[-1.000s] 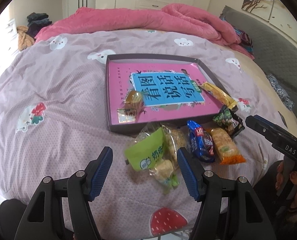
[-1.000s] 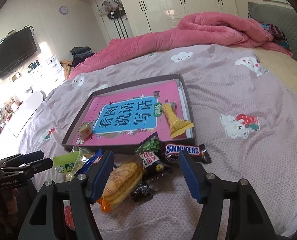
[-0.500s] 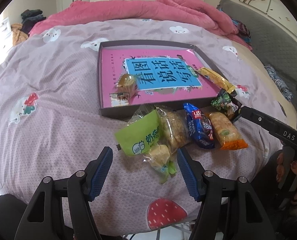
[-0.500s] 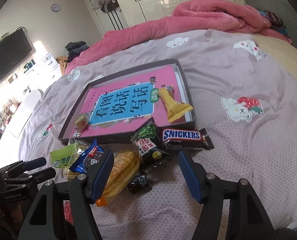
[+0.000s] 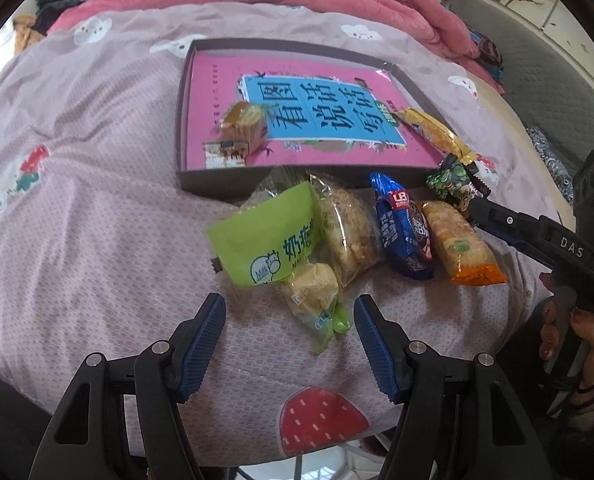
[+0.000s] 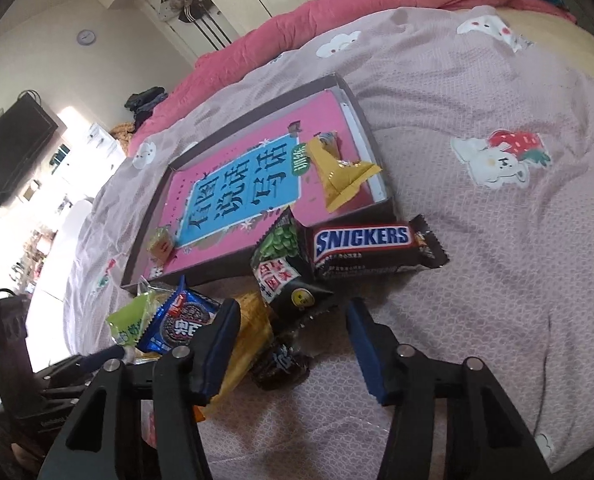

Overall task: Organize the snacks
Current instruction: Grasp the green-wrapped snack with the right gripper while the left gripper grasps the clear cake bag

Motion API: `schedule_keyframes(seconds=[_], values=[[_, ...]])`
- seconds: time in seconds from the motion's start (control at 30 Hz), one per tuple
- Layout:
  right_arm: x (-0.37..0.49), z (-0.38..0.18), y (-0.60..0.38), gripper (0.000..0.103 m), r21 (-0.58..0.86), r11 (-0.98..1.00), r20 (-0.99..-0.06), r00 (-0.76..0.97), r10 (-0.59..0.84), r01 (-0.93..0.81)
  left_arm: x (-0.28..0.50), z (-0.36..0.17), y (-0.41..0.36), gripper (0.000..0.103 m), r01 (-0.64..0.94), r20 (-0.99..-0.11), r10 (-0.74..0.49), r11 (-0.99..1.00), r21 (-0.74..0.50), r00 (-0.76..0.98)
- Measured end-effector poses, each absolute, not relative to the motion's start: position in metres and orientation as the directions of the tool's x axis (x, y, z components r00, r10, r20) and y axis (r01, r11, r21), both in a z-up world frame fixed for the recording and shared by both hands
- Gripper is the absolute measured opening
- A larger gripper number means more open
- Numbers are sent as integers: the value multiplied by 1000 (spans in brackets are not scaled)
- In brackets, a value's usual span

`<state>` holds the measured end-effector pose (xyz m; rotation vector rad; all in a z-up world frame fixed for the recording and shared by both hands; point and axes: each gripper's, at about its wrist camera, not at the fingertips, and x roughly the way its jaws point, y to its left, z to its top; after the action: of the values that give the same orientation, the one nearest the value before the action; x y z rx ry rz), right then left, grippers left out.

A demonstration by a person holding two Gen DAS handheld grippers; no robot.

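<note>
On the lilac printed bedspread [image 5: 97, 208], crinkly snack packets [image 5: 337, 232] lie before a shallow grey tray [image 5: 201, 184]; left gripper [image 5: 289, 322] fingers gape, right gripper [image 6: 293, 334] fingers are closing (nothing pinched)

We see a shallow dark tray [image 5: 201, 184] on the bed, lined with a pink and blue book cover. Inside it lie a small amber-wrapped sweet [image 5: 243, 120] and a long yellow packet [image 5: 433, 132] leaning on the right rim. In front of the tray the snacks lie in a loose row: a green milk pouch [image 5: 265, 236], a clear bag of biscuits [image 5: 349, 224], a blue cookie pack [image 5: 403, 232], an orange cracker pack [image 5: 459, 244], a green pea packet [image 6: 285, 264] and a Snickers bar [image 6: 373, 248].
</note>
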<state>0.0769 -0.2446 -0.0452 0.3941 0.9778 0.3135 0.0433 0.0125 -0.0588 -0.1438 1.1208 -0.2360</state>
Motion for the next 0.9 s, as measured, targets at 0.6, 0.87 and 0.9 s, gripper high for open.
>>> schedule_keyframes(seconds=[0.6, 0.87, 0.9], values=[[93, -43, -213, 45, 388, 900, -717, 548, 431, -199, 55, -73, 2, 68, 102, -876, -276, 961, -256, 395], [97, -41, -203, 35, 340, 910, -714, 565, 414, -237, 58, -77, 2, 68, 88, -875, -279, 960, -267, 395], [97, -40, -203, 35, 337, 910, -710, 569, 415, -242, 59, -77, 3, 68, 86, -874, -282, 959, -271, 394]])
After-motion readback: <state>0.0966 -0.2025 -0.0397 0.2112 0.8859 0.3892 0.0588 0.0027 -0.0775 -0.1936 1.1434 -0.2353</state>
